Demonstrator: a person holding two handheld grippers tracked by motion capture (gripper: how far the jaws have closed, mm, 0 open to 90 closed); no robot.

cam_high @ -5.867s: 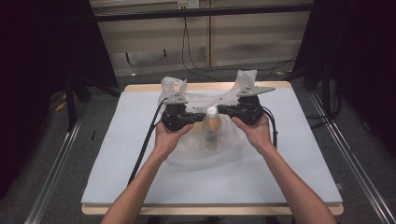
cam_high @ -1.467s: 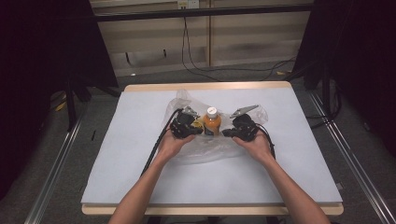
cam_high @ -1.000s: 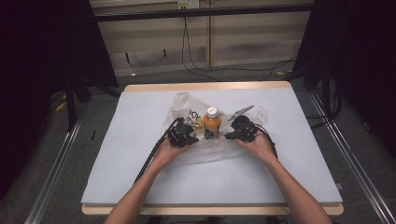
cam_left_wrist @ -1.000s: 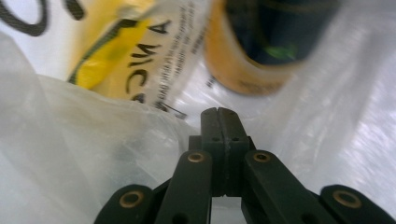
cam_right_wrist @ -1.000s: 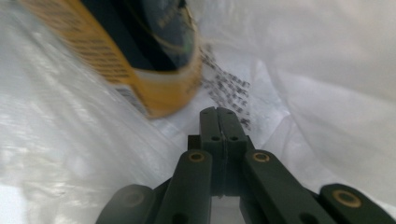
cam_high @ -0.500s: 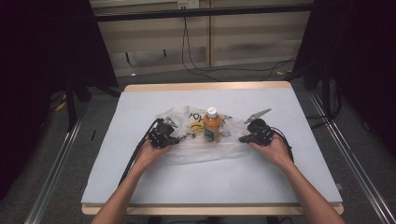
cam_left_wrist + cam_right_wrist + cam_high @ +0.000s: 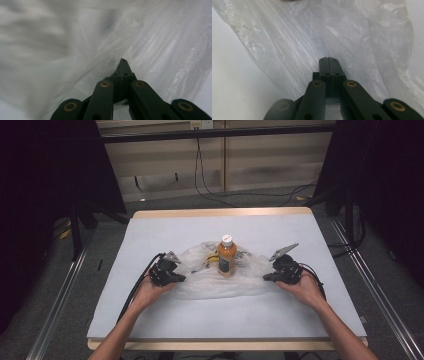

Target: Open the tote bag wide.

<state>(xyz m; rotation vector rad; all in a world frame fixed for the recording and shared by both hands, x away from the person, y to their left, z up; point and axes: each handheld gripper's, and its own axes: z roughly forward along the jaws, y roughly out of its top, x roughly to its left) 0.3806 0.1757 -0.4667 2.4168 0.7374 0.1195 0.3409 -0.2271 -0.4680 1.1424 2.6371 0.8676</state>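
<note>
Now both grippers are lying at opposite ends of the plastic bag (image 7: 220, 280): left gripper (image 7: 181, 278), right gripper (image 7: 266, 277), each pinching film, bottle (image 7: 226, 256) standing between.

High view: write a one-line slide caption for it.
Left gripper and right gripper pinch opposite edges of a clear plastic bag spread flat around an upright orange bottle.
</note>
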